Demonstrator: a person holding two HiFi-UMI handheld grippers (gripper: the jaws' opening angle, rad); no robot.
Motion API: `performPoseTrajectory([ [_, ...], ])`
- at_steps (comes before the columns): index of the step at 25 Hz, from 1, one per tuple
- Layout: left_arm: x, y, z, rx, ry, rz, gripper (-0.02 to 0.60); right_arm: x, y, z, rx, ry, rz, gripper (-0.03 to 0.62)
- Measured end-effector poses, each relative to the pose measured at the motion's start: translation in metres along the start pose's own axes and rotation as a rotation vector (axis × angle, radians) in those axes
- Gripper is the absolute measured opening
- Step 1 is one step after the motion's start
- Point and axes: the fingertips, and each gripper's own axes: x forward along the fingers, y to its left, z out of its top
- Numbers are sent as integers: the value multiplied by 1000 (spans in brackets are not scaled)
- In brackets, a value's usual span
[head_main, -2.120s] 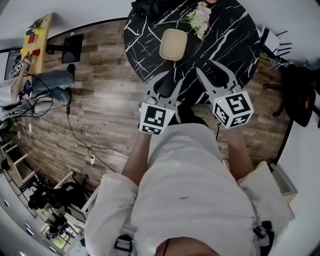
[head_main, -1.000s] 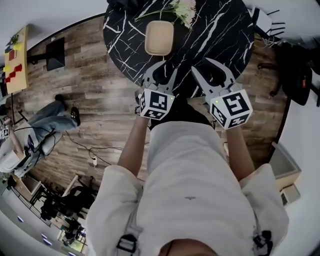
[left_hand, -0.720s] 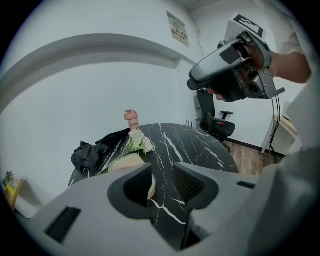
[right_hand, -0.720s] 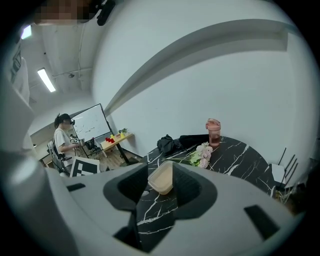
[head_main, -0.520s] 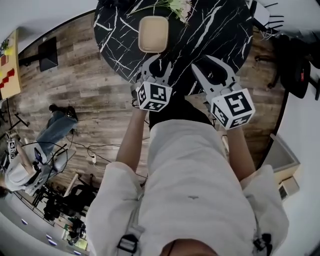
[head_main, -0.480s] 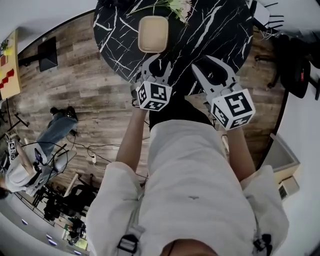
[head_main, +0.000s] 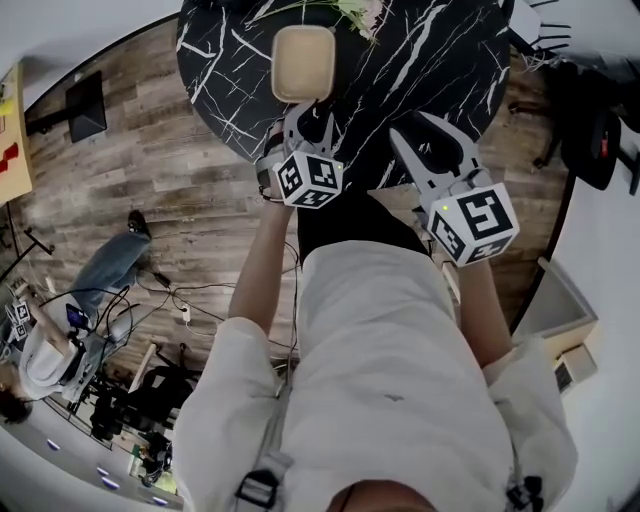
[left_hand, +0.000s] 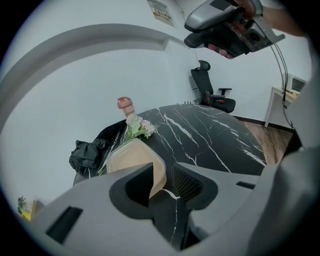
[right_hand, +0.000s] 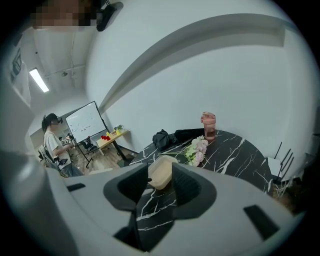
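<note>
A beige lidded container (head_main: 303, 62) lies on the round black marble table (head_main: 430, 60), near its front edge. My left gripper (head_main: 308, 112) is open just short of the container, with nothing between its fingers. The container (left_hand: 132, 160) fills the space beyond the jaws of the left gripper (left_hand: 162, 182) in its own view. My right gripper (head_main: 412, 128) is open and empty over the table's near edge, further back and to the right. Through the jaws of the right gripper (right_hand: 160, 187) in its own view, the container (right_hand: 161, 172) shows at a distance.
Behind the container lie pale flowers (left_hand: 139, 127), a black cloth (left_hand: 90, 152) and a pink bottle (left_hand: 125, 105). An office chair (left_hand: 212, 95) stands beyond the table. At the left of the room a person (right_hand: 52, 140) sits near a whiteboard (right_hand: 85, 122). Cables (head_main: 175, 295) run over the wooden floor.
The left gripper has moved forward toward the beige container, which now looms larger between its jaws. The right gripper has stayed back. The person in the background has shifted.
</note>
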Motion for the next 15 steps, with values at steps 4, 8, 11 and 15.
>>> performPoseTrajectory([
  [4,7,-1,-7,89,18,17,115,2,0,-2,6,9,-3,151],
  [8,12,-1,-9,188,24,52,101,3,-3,-4,16,15,-8,151],
  [11,15,-3,-10,276,27,64,100,3,-6,-4,29,18,-13,150],
  [15,19,-6,-12,330,28,69,100,3,-8,-5,43,20,-17,150],
])
